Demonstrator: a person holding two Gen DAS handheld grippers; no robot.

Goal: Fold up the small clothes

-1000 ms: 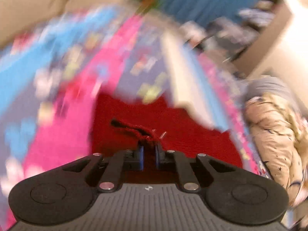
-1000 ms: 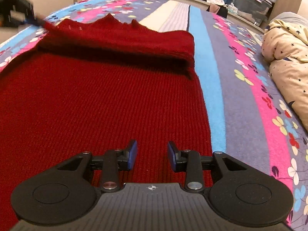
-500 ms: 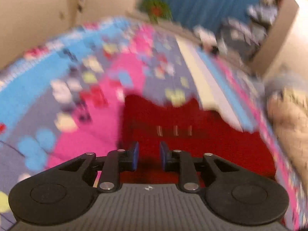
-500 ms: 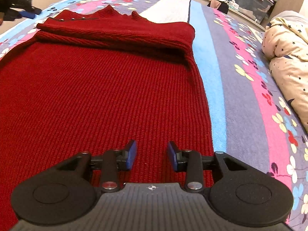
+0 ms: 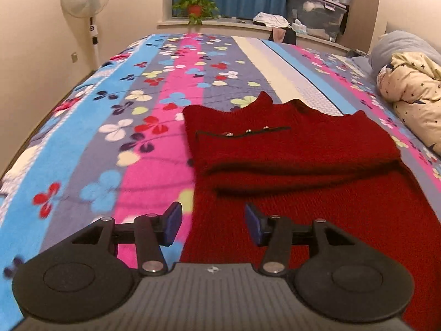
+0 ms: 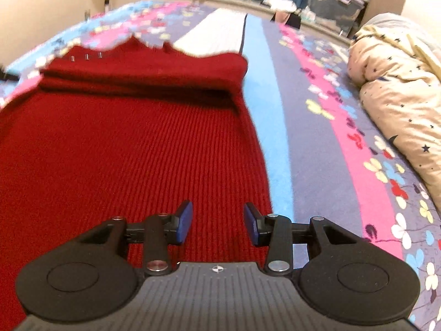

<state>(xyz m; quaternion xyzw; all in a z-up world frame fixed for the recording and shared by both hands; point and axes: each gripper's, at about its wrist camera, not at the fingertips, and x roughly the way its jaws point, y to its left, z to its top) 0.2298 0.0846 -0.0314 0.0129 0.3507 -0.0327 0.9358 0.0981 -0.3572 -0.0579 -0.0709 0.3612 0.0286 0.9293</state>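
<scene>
Nearest, the left gripper point(image 5: 213, 220) and the right gripper point(image 6: 217, 222) hang over the near part of a red knitted sweater point(image 5: 317, 182), jaws just widened and parted with nothing between them, apparently freed for a fresh hold; the garment lies flat on the flowered bedspread point(image 5: 124, 138). Beyond, its collar end point(image 5: 275, 138) is already turned over the body, a first fold; a rumpled star-print quilt point(image 6: 394, 88) sits well aside.

My right gripper point(image 6: 217, 222) hangs over the red knit sweater point(image 6: 132, 138), jaws just widening with nothing between them; its top part is folded over at twelve o'clock, a star-print quilt point(image 6: 397, 82) at two
</scene>
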